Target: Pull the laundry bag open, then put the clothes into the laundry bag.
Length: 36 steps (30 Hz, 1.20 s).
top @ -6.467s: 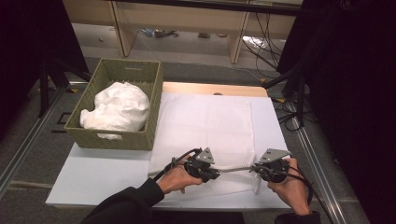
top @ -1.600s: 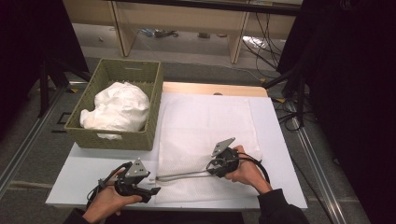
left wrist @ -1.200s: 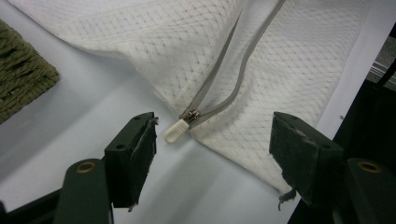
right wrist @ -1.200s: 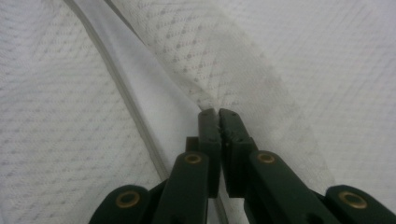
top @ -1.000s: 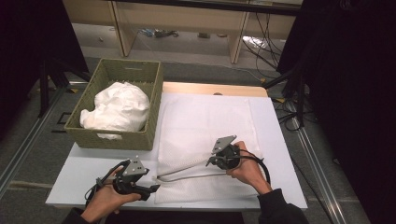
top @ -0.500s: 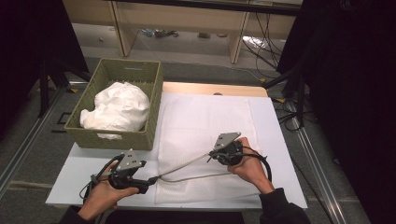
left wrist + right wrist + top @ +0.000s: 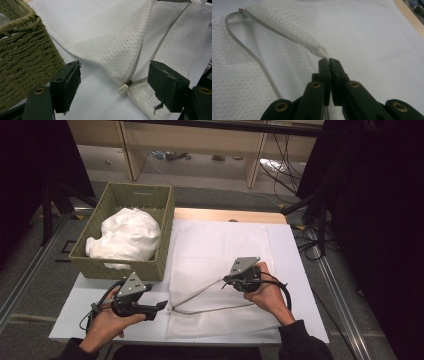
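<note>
A white mesh laundry bag (image 7: 220,250) lies flat on the table with its grey zipper undone along the near edge. My right gripper (image 7: 226,281) (image 7: 329,61) is shut on the bag's upper zipper edge (image 7: 312,47) and holds it raised, so the mouth gapes. The zipper pull (image 7: 172,310) (image 7: 124,87) rests on the table at the bag's left end. My left gripper (image 7: 162,306) (image 7: 116,75) stands open just short of it. Its jaws have just been opening; the pull lies between them, untouched.
A green woven basket (image 7: 120,200) (image 7: 22,50) with a bundle of white cloth (image 7: 127,232) stands at the table's left, close to the left gripper. The white tabletop (image 7: 300,270) ends in a wooden strip at the far side. Cables trail on the floor at the right.
The right gripper has risen with the bag's edge, widening the mouth. The left gripper has drawn back from the zipper pull and lifted a little.
</note>
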{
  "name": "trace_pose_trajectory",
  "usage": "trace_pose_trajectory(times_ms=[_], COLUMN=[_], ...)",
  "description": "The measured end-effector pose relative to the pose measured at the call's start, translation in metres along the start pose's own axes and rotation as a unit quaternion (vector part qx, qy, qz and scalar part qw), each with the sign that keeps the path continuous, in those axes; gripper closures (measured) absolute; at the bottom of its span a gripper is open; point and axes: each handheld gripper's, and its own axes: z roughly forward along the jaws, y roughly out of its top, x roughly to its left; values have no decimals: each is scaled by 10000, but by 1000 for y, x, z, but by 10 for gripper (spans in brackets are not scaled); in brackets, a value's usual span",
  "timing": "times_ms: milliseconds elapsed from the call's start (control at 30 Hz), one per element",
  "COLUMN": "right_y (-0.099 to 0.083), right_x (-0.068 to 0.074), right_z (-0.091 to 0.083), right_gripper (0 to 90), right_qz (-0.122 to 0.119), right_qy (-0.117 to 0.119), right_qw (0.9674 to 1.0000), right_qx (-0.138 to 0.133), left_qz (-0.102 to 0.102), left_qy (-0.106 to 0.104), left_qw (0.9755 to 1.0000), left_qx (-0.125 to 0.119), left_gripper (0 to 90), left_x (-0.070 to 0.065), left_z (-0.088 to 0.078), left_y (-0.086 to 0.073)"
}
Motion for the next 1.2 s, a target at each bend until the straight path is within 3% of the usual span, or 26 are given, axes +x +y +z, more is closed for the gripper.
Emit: trace_pose_trajectory(times_ms=[100,267,300,433,600,767,833,933,1000,1033,1067,1100,1133,1167,1200], right_y=[2,6,6,7,7,8,9,10,10,10,10,11,11,11,11], right_x=[-2,-4,-3,-5,-6,-6,-7,-8,-7,-8,-7,-8,-7,-6,-7], right_z=[-1,-6,-6,-9,-10,-11,-12,-11,-11,-10,-9,-9,-9,-9,-9], right_gripper=[894,894,895,894,894,894,894,894,894,894,894,894,894,894,894], right_qz=[-59,-53,16,59,33,51,19,-49,51,-81,-5,-85,-93,-59,-154], right_qy=[-42,-87,-82,-122,-135,-106,-117,-166,-139,-103,-100,-82,-54,-72,-115], right_qw=[10000,9999,9999,9998,9998,9998,9998,9998,9998,9999,9999,9999,9999,9999,9997], right_qx=[-31,-79,-84,-112,-106,-132,-142,-128,-92,-109,-104,-108,-118,-106,-126], left_qz=[-86,-11,-132,-125,-159,-157,-206,-213,-118,57,20,-128,-92,-124,-74], left_qy=[7,51,40,49,39,91,141,404,637,769,944,1079,1195,1297,1341], left_qw=[9999,10000,9998,9999,9993,9991,9988,9983,9975,9970,9955,9941,9926,9913,9905], left_qx=[-73,-6,-135,-108,-332,-391,-421,-369,-286,-57,65,28,199,170,300], left_gripper=[262,259,259,247,245,240,231,218,216,216,216,211,201,206,215], left_x=[0,4,3,4,5,13,25,43,60,73,84,94,104,113,124], left_z=[-1,-3,-2,-5,-11,-17,-23,-30,-32,-33,-33,-30,-30,-27,-25], left_y=[2,4,4,7,17,29,41,55,65,70,74,77,82,86,90])
